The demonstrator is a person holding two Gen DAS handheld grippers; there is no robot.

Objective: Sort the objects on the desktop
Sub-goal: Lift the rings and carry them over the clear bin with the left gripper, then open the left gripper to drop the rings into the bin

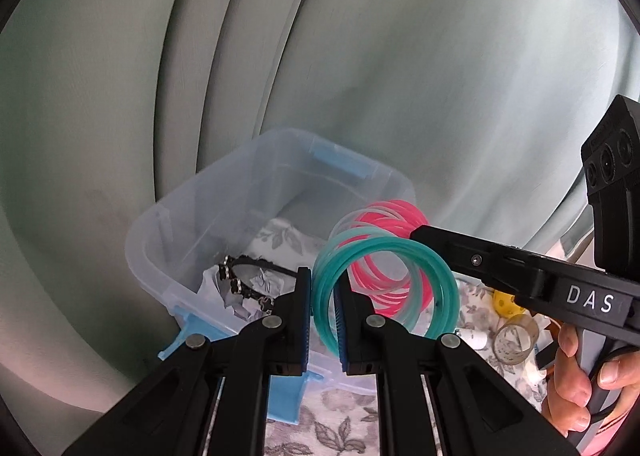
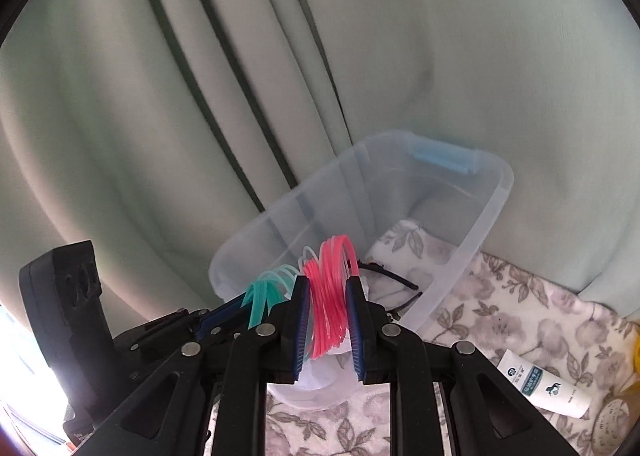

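Observation:
A plastic spring toy hangs stretched between my two grippers above the near rim of a clear plastic bin [image 1: 168, 212]. My left gripper [image 1: 325, 298] is shut on its teal end [image 1: 400, 246]. My right gripper [image 2: 329, 310] is shut on its pink end [image 2: 328, 296]; the teal coils [image 2: 262, 296] trail to the left. In the left wrist view the right gripper [image 1: 420, 234] reaches in from the right at the pink coils [image 1: 394, 216]. The bin [image 2: 496, 192] holds a black headband [image 1: 240, 280] and crumpled paper.
The bin stands on a floral cloth [image 2: 520, 312] against a pale green curtain [image 1: 360, 56]. A white tube [image 2: 544, 388] lies on the cloth at the right. A yellow ball [image 1: 505, 302] and a clear tape roll [image 1: 514, 342] lie beyond the right gripper.

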